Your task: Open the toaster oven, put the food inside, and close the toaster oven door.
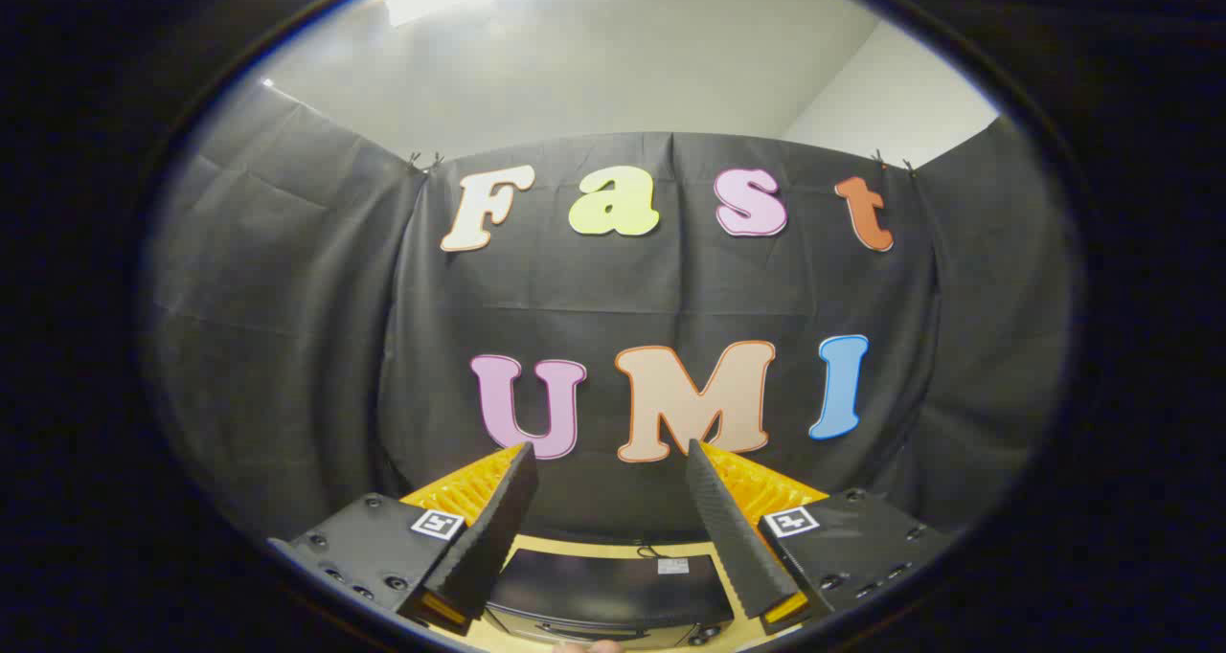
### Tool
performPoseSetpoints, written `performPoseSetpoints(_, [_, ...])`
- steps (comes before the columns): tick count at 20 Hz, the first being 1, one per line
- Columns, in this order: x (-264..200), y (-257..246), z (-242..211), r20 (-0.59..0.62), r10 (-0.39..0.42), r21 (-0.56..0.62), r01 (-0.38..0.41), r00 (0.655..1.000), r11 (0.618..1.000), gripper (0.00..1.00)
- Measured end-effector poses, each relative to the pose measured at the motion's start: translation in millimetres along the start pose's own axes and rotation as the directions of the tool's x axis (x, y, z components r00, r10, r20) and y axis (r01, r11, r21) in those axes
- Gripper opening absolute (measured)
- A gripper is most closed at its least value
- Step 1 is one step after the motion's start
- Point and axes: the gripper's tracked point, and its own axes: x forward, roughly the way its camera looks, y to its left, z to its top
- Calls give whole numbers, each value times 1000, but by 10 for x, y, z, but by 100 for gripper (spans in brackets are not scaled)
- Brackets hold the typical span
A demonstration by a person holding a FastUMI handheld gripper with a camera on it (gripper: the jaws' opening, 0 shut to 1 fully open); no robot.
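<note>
Toaster oven (608, 591): dark, flat-topped appliance, seen from above and behind its top face; lay low between the two fingers and beneath them, standing on a light wooden table (584, 545). A small pale label sat on its top toward the right finger. A strip of its front showed at the near edge; whether the door was shut could not be told from this angle, though nothing showed it lowered. Food: none to be seen.

Gripper (607, 457): fingers spread wide, nothing between them, tips well above the oven and aimed at the booth's black cloth wall (287, 347) beyond.

Step in hand, as judged: the approach to open the door, not yet begun. To do it well, the gripper would need to tip downward and drop toward the oven's front, bringing the handle between the fingers before closing; the spread looked ample. Pulling along the door's hinge arc, rather than straight back, would spare the oven from sliding on the table.

Pose: held high and level, pointing roughly horizontally, centred over the oven.
</note>
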Motion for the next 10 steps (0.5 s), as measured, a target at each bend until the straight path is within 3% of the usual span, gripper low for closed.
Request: performPoseSetpoints(10, [20,129,-474,-37,5,2,-4,999,1000,98])
